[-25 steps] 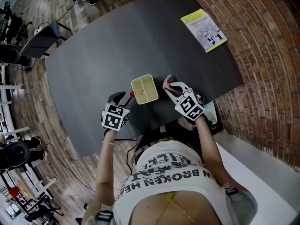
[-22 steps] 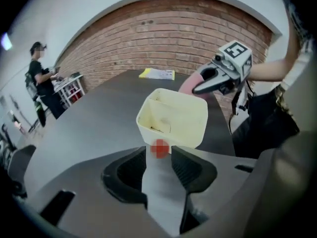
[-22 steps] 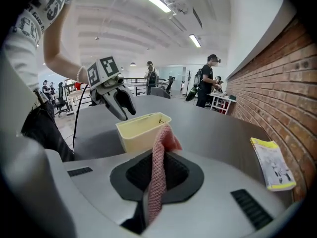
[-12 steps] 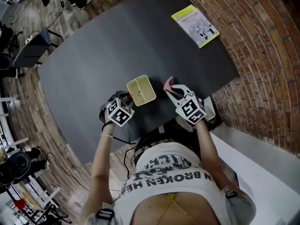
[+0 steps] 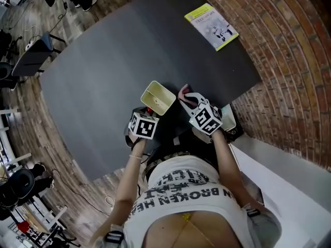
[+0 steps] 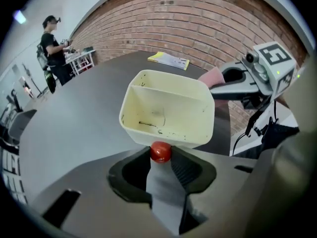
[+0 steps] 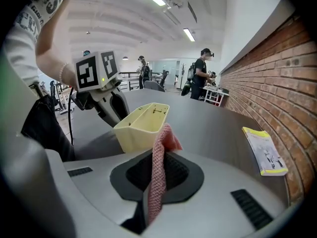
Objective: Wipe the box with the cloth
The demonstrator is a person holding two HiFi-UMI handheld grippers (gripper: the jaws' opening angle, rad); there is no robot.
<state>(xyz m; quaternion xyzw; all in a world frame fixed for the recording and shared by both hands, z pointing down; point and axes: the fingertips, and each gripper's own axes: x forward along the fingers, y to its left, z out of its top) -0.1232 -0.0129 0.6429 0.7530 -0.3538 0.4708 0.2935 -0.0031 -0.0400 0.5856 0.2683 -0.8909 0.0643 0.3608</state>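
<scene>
Two things have changed in the last second. The left tongs (image 6: 160, 155) have dropped and swung in from the table (image 5: 103, 71) to the near edge of the pale yellow box (image 5: 158, 98). The box, flat before, now looks tipped up, its open two-compartment inside facing back along those tongs. Their jaws sit drawn in on the small red knob (image 6: 160, 151) at the box's near wall, apparently pinching it. I judge this as steadying and presenting the box, so wiping can start but has not yet.

The right tongs (image 7: 161, 148) have barely moved. Their jaws are clamped on the pink cloth (image 7: 157, 182), whose free end pokes out just beside the box's wall, not clearly touching it.

The left tongs point steeply down, while the right ones slope more gently toward the box. A yellow booklet (image 5: 211, 26) lies far beyond both.
</scene>
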